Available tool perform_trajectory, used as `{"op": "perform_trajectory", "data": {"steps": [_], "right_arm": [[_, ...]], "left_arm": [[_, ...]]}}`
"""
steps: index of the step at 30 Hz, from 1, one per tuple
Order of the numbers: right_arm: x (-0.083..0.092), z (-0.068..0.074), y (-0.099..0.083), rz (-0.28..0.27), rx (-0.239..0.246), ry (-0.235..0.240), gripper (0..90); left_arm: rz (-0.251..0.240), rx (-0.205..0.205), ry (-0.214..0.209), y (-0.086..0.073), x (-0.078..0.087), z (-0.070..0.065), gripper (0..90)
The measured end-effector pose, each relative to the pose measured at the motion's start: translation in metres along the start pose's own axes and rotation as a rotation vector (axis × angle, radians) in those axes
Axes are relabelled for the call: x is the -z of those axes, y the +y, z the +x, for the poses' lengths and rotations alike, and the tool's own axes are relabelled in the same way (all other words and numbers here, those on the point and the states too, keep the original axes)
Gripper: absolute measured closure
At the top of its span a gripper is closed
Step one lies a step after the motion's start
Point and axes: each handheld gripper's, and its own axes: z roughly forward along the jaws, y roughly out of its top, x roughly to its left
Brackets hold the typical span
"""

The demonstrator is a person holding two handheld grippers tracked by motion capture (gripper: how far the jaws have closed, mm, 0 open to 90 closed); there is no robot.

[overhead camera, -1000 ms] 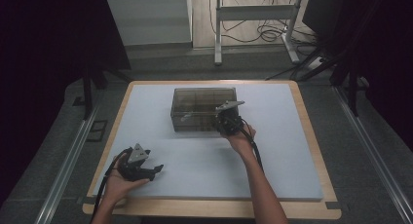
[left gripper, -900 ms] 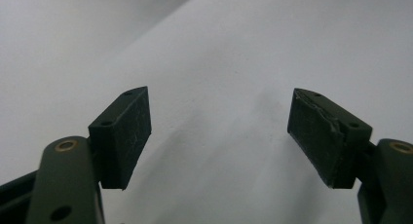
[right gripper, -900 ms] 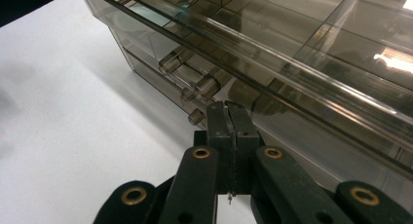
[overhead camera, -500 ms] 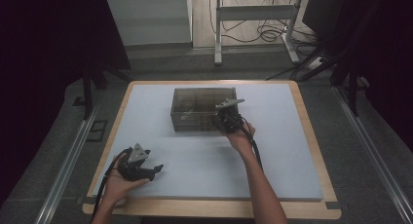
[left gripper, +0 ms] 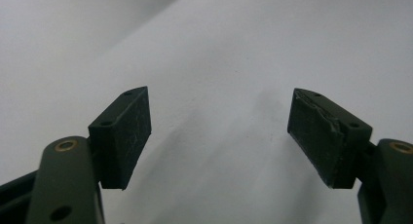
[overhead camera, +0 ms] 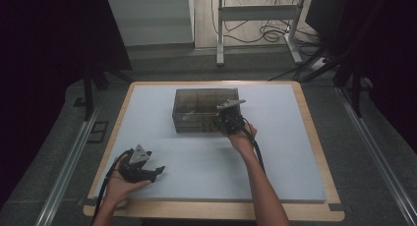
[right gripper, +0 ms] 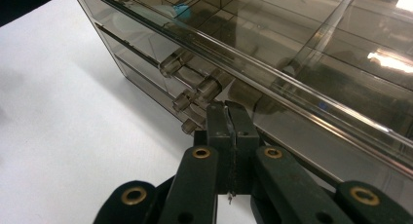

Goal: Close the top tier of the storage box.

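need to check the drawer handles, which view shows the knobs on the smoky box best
The right gripper view: the clear knobs on the box sit close-up, just beyond the shut right gripper. The high view shows them as small glints; the left gripper view looks at the mat.

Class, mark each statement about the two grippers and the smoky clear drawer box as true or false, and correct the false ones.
1. The right gripper has its jaws shut. True.
2. The left gripper is clamped on a drawer knob. False: its jaws stand open over the bare white table mat.
3. The drawer box has several cylindrical knobs on its front. True.
4. The drawer box lies at the near edge of the table. False: it sits toward the far middle.
5. The right gripper is at the front of the box. True.
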Motion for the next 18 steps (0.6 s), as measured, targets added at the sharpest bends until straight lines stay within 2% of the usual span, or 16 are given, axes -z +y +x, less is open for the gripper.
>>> {"op": "perform_trajectory", "data": {"steps": [13,18], "right_arm": [[0.017,0.001,-0.005,0.000,0.020,-0.013,88.7],[0.022,0.003,-0.014,-0.008,0.028,0.002,88.6]], "left_arm": [[-0.006,0.006,0.003,0.001,0.001,-0.001,24.7],[-0.003,0.004,0.009,0.001,0.002,-0.002,24.6]]}}
